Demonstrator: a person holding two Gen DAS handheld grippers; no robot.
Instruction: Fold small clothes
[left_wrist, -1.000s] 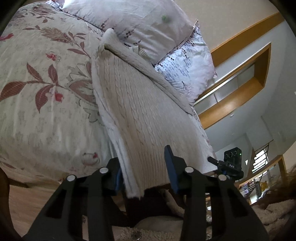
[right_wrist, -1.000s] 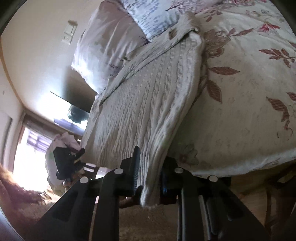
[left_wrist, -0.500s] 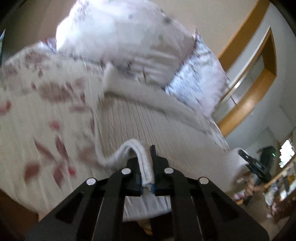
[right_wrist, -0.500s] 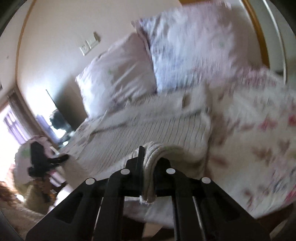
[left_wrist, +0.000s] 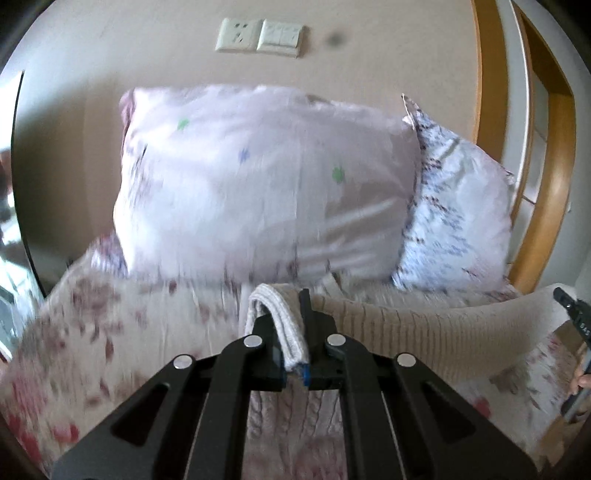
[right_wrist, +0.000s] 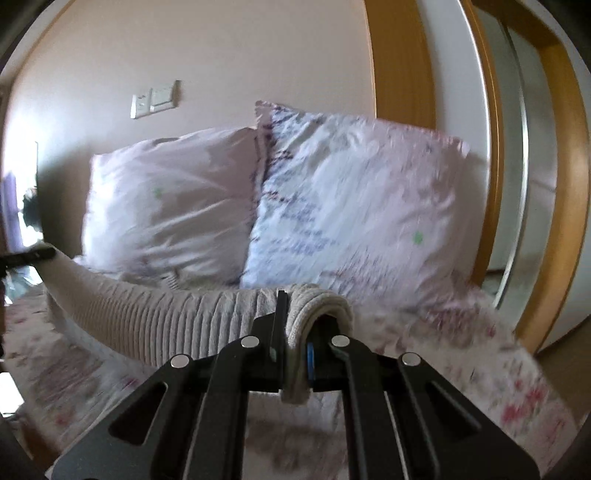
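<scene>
Left gripper (left_wrist: 293, 332) clamps one hem corner of the cream knit sweater (left_wrist: 424, 332); right gripper (right_wrist: 295, 338) clamps the other; hem held taut above the floral bedspread (left_wrist: 110, 332), evidently to fold it toward the pillows (right_wrist: 258, 206).

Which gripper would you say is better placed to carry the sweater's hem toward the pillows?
Neither alone: left gripper and right gripper are each shut on a corner of the sweater, its hem hanging between them above the bedspread. Both should probably move together toward the pillows.
</scene>
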